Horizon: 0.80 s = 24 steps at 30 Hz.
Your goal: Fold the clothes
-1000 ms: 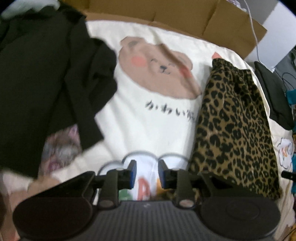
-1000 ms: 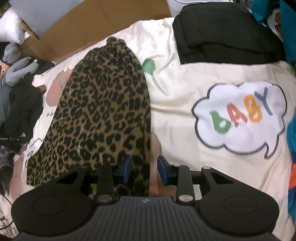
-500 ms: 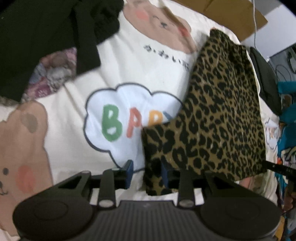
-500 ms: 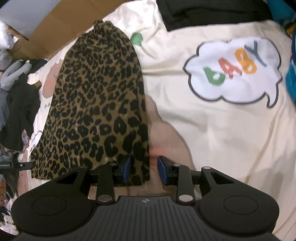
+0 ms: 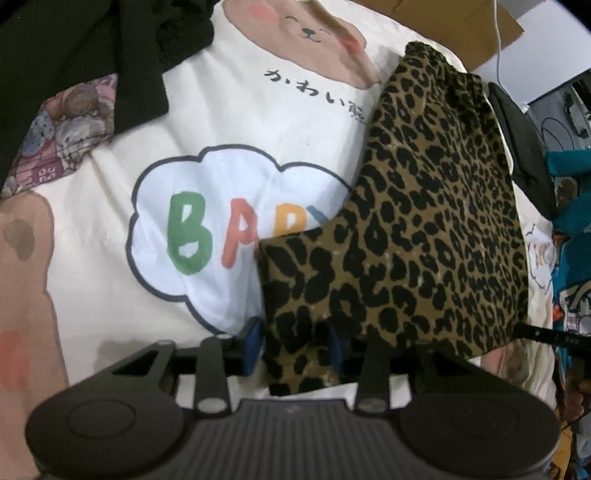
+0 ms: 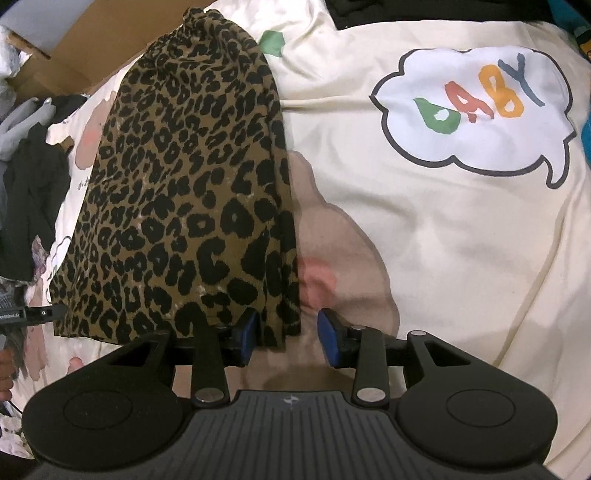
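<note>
While the left gripper (image 5: 291,343) is straddling the near left corner of the leopard-print skirt (image 5: 436,221), its blue pads are standing apart with cloth between them, not yet pinching it. The right gripper (image 6: 284,336) is standing spread as well, the near right corner of the skirt (image 6: 184,192) lying just inside its left pad. The skirt is lying flat on the cream cartoon-print bedsheet (image 6: 443,258), its long axis running straight away from both claws toward the gathered waistband (image 6: 199,18) at the far end. Each claw is sitting at its own corner of the near hem, equally close. To the right, bare sheet is offering open room; to the left, a heap of black clothes (image 5: 74,55) is crowding the edge, and cardboard (image 6: 88,51) is bounding the far side.
</note>
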Tool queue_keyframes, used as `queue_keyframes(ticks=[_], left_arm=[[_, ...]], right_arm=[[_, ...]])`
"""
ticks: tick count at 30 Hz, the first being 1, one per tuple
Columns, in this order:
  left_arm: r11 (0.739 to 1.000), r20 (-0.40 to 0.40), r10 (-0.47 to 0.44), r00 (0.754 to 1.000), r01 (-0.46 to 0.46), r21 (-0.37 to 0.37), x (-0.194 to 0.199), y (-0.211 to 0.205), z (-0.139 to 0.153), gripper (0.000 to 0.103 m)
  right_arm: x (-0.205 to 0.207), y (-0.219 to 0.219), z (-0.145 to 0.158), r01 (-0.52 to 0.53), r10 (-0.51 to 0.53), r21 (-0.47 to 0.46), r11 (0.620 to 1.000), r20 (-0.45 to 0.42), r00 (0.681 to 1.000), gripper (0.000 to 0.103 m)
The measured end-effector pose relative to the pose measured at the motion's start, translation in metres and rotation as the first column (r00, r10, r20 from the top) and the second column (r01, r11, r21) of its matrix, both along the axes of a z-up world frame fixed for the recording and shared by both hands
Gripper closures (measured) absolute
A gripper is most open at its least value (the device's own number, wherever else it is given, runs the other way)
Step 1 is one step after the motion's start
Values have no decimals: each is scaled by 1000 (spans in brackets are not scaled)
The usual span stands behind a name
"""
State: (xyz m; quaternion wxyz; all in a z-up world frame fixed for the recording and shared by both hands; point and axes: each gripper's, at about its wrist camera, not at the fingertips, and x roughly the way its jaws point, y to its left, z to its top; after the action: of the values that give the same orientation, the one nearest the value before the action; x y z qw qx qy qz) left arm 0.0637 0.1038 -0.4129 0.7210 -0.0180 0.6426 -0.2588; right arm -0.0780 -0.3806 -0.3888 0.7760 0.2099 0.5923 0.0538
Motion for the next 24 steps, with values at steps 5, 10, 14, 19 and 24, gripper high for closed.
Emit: queue_keyframes(ticks=[5,10,14,19,24], left_arm=[[997,-23,39,999,-41,-68,1,18,9,89],[993,-48,46,998,-51,-108,3,22,9,87],[994,-66,56,996,-62,-86,3,19,-5,81],[995,-49,39,998,-43,-87,3,18,-7,78],[996,-56,25,998,-30,-87,5,17,-7,84]], right_arm=[[-1,-5,7,-7,7,55,998,12,1000,76],[0,-10,12,12,-14,65,998,35,999,75],[5,-10,7,10,-11,51,999,31,999,72],[10,-11,-1,17,-19,65,998,30,999,63],[11,-6,1,6,-11,82,997,59,998,78]])
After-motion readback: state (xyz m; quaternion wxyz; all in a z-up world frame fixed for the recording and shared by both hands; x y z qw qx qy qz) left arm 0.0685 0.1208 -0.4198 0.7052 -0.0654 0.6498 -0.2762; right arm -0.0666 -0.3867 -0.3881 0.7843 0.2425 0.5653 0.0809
